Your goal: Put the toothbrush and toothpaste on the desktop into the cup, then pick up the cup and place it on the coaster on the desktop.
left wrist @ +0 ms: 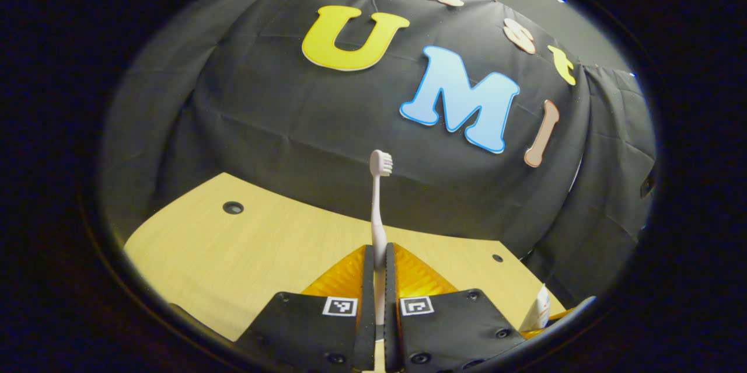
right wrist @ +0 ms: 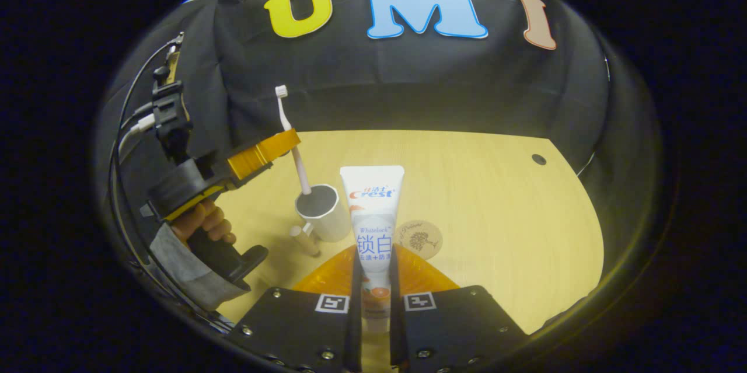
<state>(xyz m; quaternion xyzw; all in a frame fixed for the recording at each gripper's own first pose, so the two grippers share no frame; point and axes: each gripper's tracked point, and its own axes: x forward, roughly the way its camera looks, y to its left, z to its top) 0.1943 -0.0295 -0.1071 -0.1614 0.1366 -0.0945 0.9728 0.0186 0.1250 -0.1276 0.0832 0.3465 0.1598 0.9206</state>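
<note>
A pale pink toothbrush (left wrist: 376, 209) stands upright, bristles up, with my left gripper (left wrist: 378, 253) shut on its handle. In the right gripper view that same left gripper (right wrist: 287, 143) holds the toothbrush (right wrist: 290, 128) tilted over a white cup (right wrist: 327, 218), the handle's lower end at the cup's mouth. The cup has a wooden handle (right wrist: 306, 239) and stands on the desk. My right gripper (right wrist: 373, 256) is shut on a white toothpaste tube (right wrist: 372, 204), flat end pointing away. A round coaster (right wrist: 421, 239) lies just right of the cup.
The light wooden desk (right wrist: 496, 198) has a cable hole (right wrist: 538, 159) at the far right and another cable hole (left wrist: 233, 207) in the left gripper view. A person's hand (right wrist: 201, 218) holds the left gripper. Black cloth walls close the back and sides.
</note>
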